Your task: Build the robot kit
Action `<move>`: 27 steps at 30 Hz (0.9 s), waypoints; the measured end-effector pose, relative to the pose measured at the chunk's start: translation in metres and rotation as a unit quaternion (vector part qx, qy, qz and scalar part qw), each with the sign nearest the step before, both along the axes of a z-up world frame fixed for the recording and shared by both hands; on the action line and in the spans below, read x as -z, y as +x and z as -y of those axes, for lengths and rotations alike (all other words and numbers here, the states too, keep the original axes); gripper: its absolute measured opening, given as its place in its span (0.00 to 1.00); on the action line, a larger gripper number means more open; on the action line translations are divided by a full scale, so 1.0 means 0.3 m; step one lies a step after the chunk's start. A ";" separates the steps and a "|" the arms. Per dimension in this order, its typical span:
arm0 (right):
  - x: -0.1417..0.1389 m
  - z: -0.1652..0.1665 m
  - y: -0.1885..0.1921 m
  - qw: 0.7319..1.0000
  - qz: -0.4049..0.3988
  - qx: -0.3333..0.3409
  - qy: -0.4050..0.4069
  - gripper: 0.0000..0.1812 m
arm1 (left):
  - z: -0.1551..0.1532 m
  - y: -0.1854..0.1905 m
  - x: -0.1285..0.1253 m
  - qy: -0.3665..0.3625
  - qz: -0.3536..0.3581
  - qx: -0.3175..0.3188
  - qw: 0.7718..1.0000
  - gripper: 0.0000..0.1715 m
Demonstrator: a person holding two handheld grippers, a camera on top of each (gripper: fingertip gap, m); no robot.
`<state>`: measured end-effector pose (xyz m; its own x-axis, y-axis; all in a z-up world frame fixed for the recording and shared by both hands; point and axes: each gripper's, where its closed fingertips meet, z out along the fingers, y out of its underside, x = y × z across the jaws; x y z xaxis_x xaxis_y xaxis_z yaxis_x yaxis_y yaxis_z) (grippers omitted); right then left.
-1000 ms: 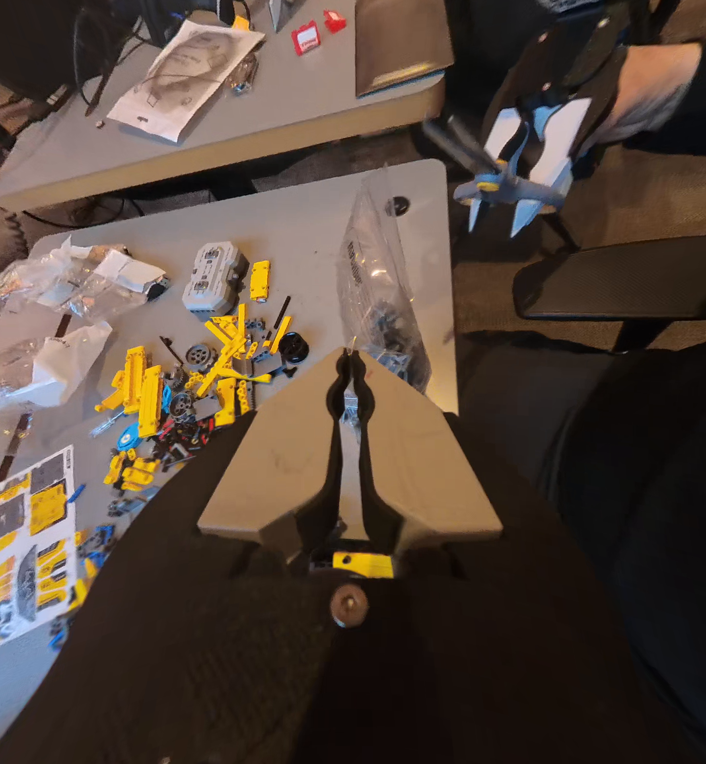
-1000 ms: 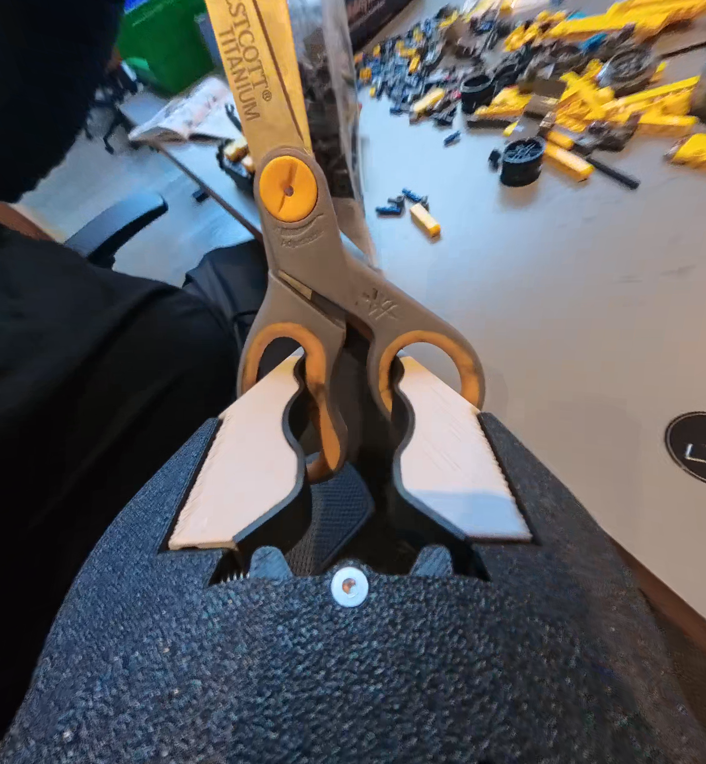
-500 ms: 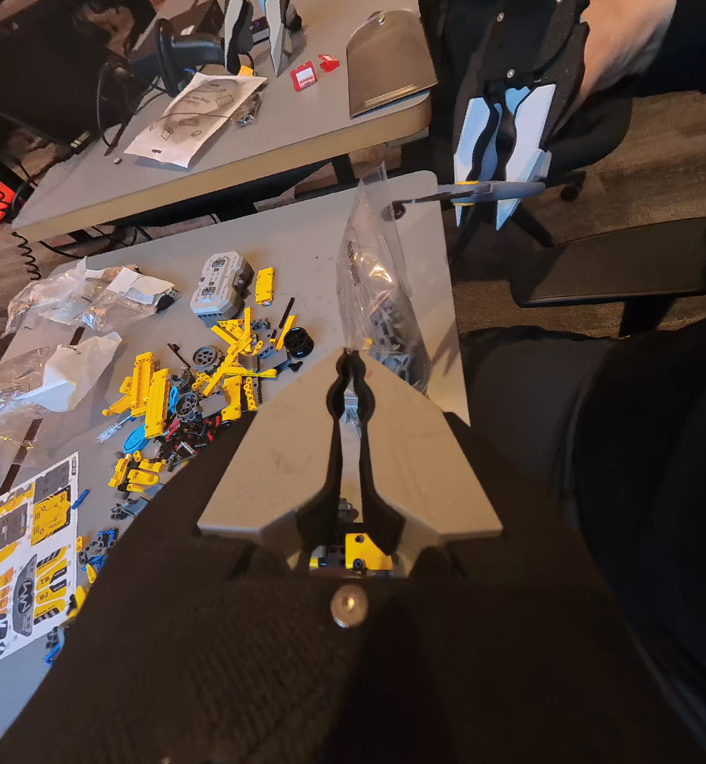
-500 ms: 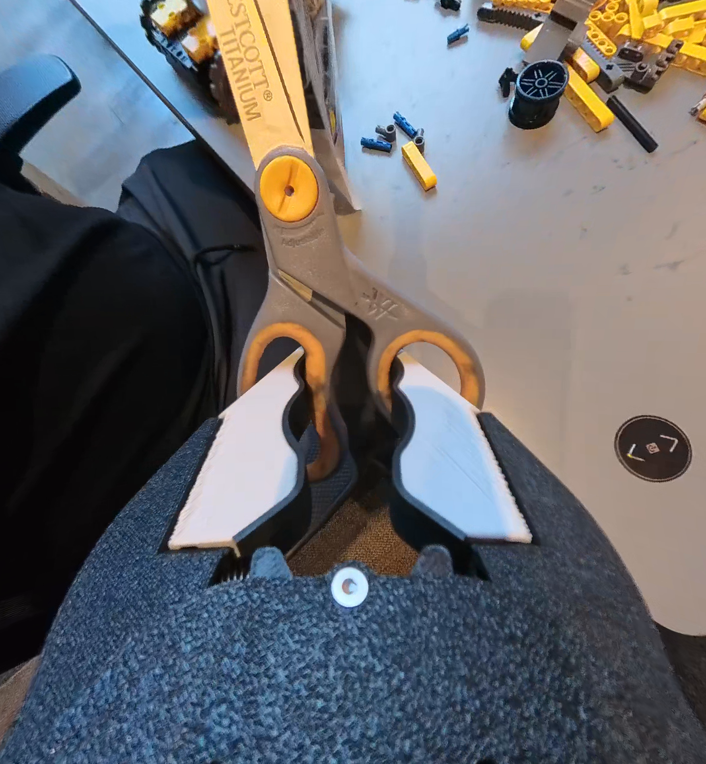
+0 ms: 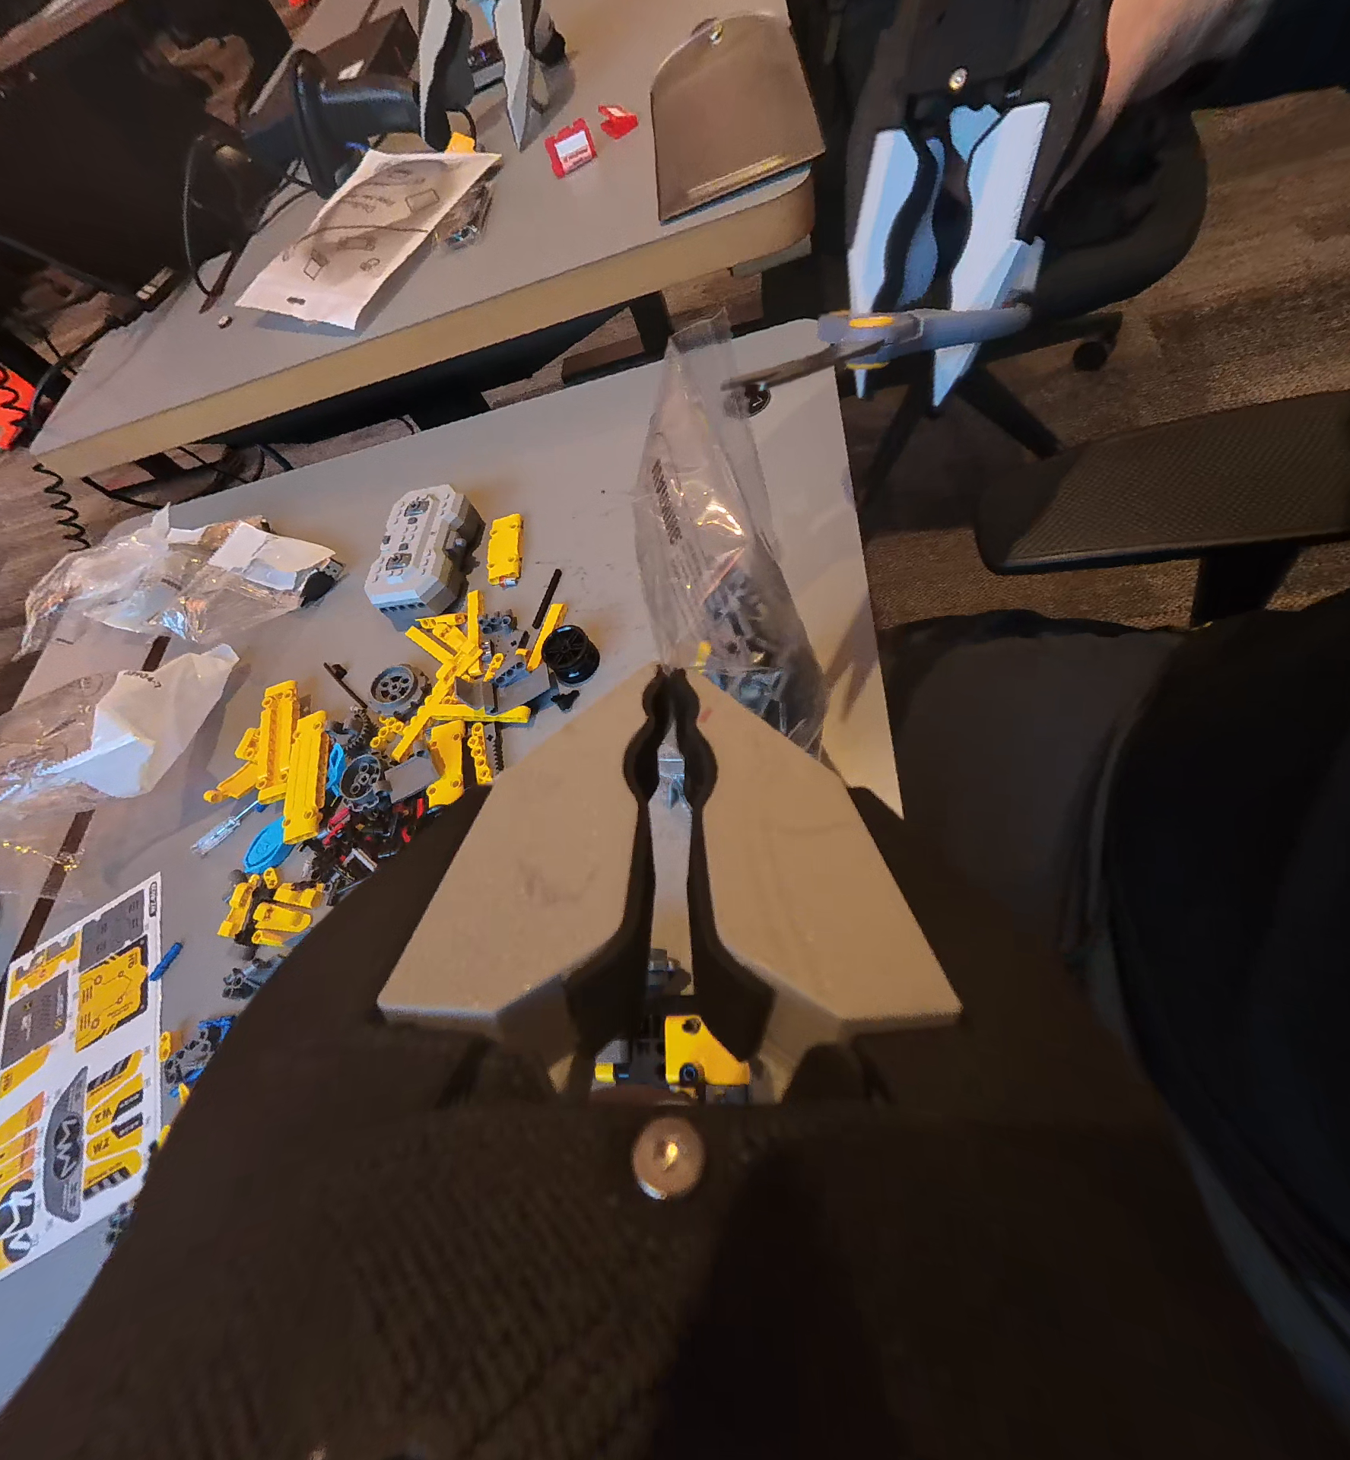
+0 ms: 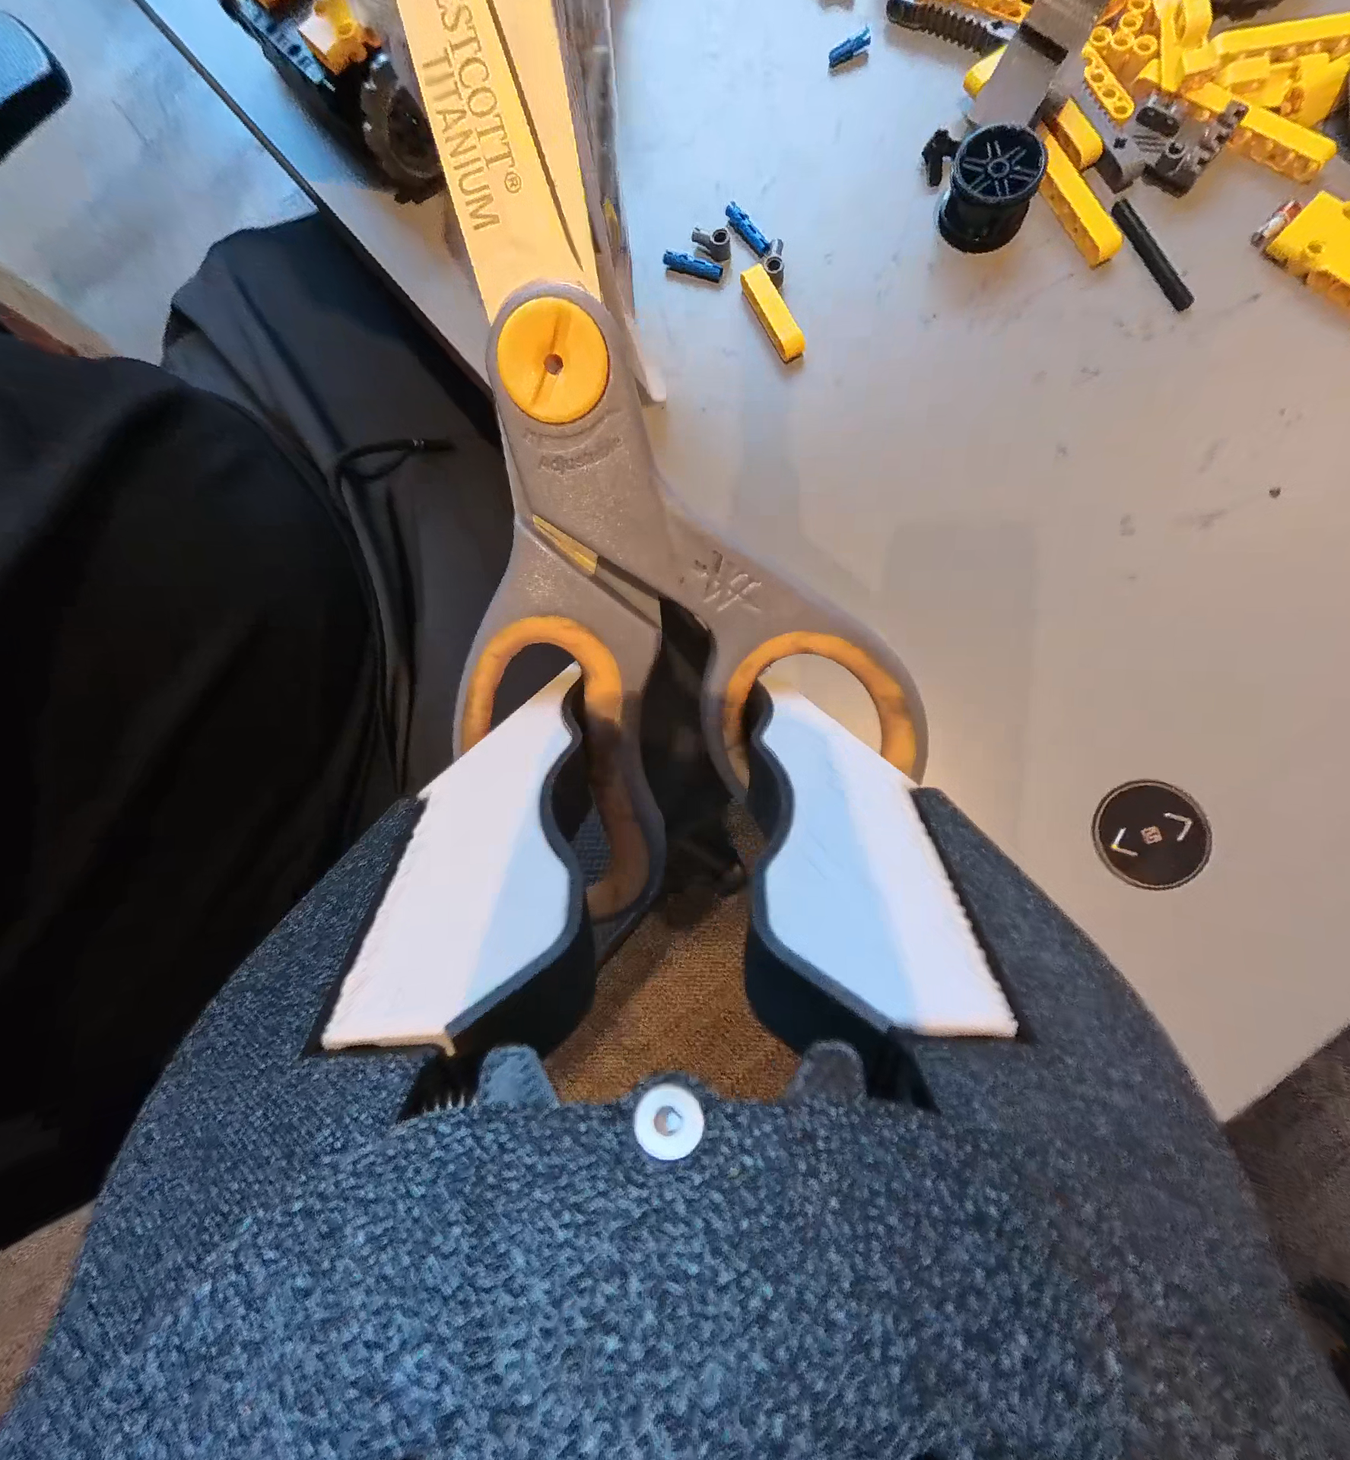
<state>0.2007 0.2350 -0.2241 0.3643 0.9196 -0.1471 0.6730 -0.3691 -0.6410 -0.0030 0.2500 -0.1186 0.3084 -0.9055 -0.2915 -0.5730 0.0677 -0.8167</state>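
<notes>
A: What did the left gripper [image 5: 670, 673] hold?
B: Its grey tips were pressed together on the bottom edge of a clear plastic bag [image 5: 723, 553]. The bag stood up from the tips, above the right edge of the grey table [image 5: 577, 450], w/ small dark and yellow pieces collected in its lower part.

A: And the right gripper [image 6: 667, 687]?
B: It carried the scissors [image 6: 577, 490]. Each white finger [image 6: 498, 853] sat inside one orange-lined handle loop, so the fingers were apart, approx. as wide as the loops let them. Blades looked nearly closed in the right wrist view. In the left wrist view the blade tip was at the top part of the bag; if it touched or cut the plastic, I could not tell.

A: What was around?
B: Left of the bag, a pile of yellow bricks [image 5: 434, 695] w/ a black wheel [image 5: 570, 649] near it, and a grey box-shaped part [image 5: 422, 545] behind. Further left, crumpled clear bags [image 5: 166, 569] and a sticker sheet [image 5: 71, 1082] at the near corner. A second table [image 5: 498, 261] stood behind, w/ a paper leaflet [image 5: 363, 229] on it.
</notes>
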 end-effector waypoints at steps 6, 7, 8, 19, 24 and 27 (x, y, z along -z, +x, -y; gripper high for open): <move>-0.043 -0.046 0.004 0.998 0.052 -0.020 0.015 0.19 | 0.010 -0.009 0.007 0.027 -0.014 0.028 0.999 0.00; -0.048 -0.049 0.003 0.998 0.057 -0.023 0.014 0.19 | 0.011 -0.013 0.007 0.031 -0.014 0.033 0.999 0.00; -0.051 -0.050 0.001 0.998 0.059 -0.024 0.011 0.19 | 0.008 -0.018 0.007 0.031 -0.012 0.032 0.999 0.00; -0.027 -0.018 -0.005 0.998 0.061 0.016 0.001 0.19 | -0.012 -0.026 0.009 0.002 -0.004 -0.009 1.000 0.00; -0.071 -0.050 0.013 0.995 0.095 0.031 0.026 0.19 | -0.006 -0.027 0.009 0.018 -0.013 -0.007 1.000 0.00; -0.098 -0.049 0.010 0.993 0.105 0.039 0.029 0.19 | 0.004 -0.030 0.005 0.008 -0.002 -0.012 1.000 0.00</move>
<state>0.2037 0.2498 -0.1948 0.4524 0.8918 -0.0072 0.7646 -0.3920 -0.5116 -0.0121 0.2488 -0.1200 0.3284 -0.8930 -0.3078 -0.5775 0.0681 -0.8136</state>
